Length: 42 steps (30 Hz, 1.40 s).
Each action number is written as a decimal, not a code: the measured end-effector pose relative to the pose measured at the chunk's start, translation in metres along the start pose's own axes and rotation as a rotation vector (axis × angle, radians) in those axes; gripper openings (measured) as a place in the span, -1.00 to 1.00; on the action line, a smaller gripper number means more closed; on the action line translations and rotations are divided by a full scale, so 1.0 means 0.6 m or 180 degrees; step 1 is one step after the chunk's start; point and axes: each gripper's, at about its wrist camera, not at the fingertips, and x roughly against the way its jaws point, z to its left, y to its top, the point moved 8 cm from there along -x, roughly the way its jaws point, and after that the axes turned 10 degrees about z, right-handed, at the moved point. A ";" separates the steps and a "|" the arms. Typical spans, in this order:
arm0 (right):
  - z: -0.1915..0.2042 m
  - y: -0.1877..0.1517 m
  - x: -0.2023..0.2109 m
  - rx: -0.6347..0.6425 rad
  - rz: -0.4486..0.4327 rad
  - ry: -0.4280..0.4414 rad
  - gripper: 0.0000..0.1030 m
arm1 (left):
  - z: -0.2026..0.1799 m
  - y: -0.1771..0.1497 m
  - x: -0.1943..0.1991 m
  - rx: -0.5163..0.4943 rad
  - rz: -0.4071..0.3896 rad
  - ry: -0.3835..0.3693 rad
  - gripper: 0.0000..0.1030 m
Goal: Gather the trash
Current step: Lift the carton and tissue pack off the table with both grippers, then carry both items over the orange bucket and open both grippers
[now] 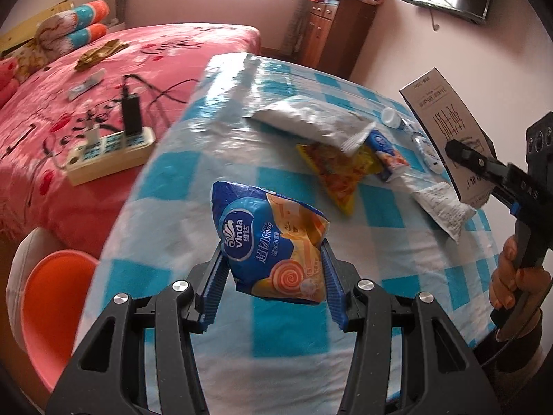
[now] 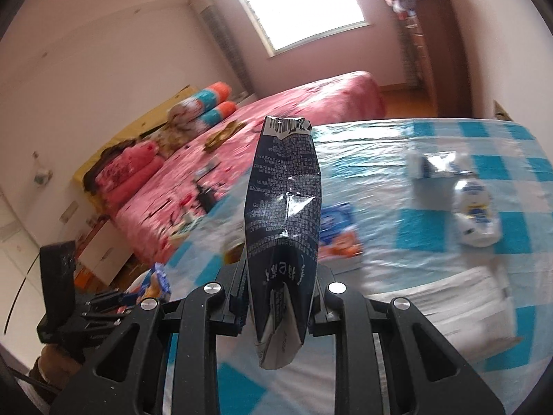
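- Left tongs (image 1: 273, 273): pinching a blue and orange tissue pack (image 1: 269, 238) between the blue pads, low centre of the left view. The pack hangs clear above the surface (image 1: 193, 186), touching nothing else.
- Right tongs (image 2: 280, 297): pressed onto a dark flattened carton (image 2: 281, 228), held upright at the centre of the right view. Its crumpled top stands above the far edge of the surface; its lower end hangs below the fingers.
- In the left view, the right tongs and carton appear at the right margin, above the right edge of the surface, with a hand (image 1: 515, 276) on the grip.
- Surface: blue and white checked cover under clear film. Its left edge curves from upper centre to lower left of the left view; its far edge ends at upper centre.
- Trash still lying there, upper right of centre in the left view: a silver bag (image 1: 311, 121), a yellow wrapper (image 1: 338, 173) partly under it, a blue sachet (image 1: 387, 155) just beside that, a small bottle (image 1: 394, 117) and a white receipt (image 1: 446, 207) near the right edge.
- Open room: the stretch of the surface below and left of the tissue pack is bare.
- Beyond the left edge: an orange bin (image 1: 58, 297) at lower left, just beside the surface; a pink bed (image 1: 103, 103) with a power strip (image 1: 110, 152) close to the bed's near edge.
- A wooden cabinet (image 1: 338, 31) stands past the far edge, top centre.
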 end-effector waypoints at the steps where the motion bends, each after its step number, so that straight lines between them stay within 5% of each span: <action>1: 0.010 -0.002 -0.005 0.0037 0.0027 0.0025 -0.50 | 0.008 -0.003 0.003 0.0023 -0.0010 0.0004 0.01; 27: 0.421 -0.111 -0.213 0.1359 0.1224 0.0845 -0.50 | 0.304 -0.149 0.068 0.1117 -0.0061 0.0499 0.03; 42: 0.525 -0.167 -0.307 0.1685 0.1580 0.1011 -0.43 | 0.382 -0.218 0.040 0.1457 0.0108 0.0602 0.14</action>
